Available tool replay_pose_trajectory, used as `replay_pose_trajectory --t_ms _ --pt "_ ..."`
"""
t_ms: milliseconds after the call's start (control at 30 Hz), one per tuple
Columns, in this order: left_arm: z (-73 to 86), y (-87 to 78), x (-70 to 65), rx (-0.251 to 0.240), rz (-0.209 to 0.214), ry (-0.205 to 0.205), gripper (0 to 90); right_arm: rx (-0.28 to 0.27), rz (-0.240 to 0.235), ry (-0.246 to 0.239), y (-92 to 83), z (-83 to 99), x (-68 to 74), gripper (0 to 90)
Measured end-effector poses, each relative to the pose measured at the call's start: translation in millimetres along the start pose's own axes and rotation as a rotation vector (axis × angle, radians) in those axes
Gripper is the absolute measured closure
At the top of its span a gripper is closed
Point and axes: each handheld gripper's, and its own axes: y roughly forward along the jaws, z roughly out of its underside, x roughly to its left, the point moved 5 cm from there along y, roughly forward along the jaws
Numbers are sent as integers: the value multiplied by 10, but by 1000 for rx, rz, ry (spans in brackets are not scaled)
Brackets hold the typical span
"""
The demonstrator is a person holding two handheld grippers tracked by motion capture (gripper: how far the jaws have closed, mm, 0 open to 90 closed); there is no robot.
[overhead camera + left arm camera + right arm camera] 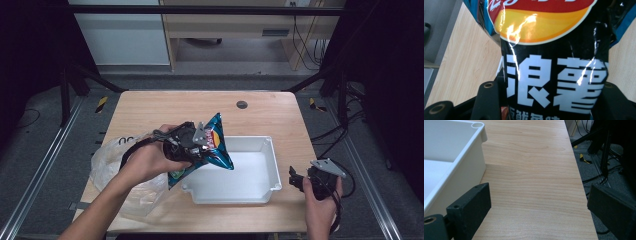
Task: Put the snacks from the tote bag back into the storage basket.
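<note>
While my left hand-held gripper point(196, 142) is clamped on the chip bag point(212, 145), above the white bin's point(272, 170) left edge, my right hand-held gripper point(300, 182) rests open on the table point(165, 107). The slick foil could slip, I judge, landing outside.

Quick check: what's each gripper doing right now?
Left gripper: shut on the chip bag, held up over the white tray.
Right gripper: open, holding nothing, beside the tray on the table.

Crumpled clear plastic bag point(112, 167), left table edge point(115, 120)
</note>
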Motion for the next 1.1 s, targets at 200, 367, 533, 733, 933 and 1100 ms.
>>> replay_pose_trajectory --t_ms 200,367,533,733,933,1100 --pt "-45 33 -23 -1 7 9 460 0 -5 4 0 -2 5 56" --pt "-81 52 -43 -1 15 9 460 0 0 1 2 -1 0 56" --pt "-136 59 -49 2 14 30 460 -1 -2 1 3 -2 2 56" --pt "-184 103 -81 5 21 38 460 0 -1 1 3 -2 0 56" --pt "-213 162 -106 11 29 47 460 -2 -2 2 3 -2 -1 56" --pt "-246 209 -107 12 32 49 460 -4 -1 6 1 -3 -9 56"
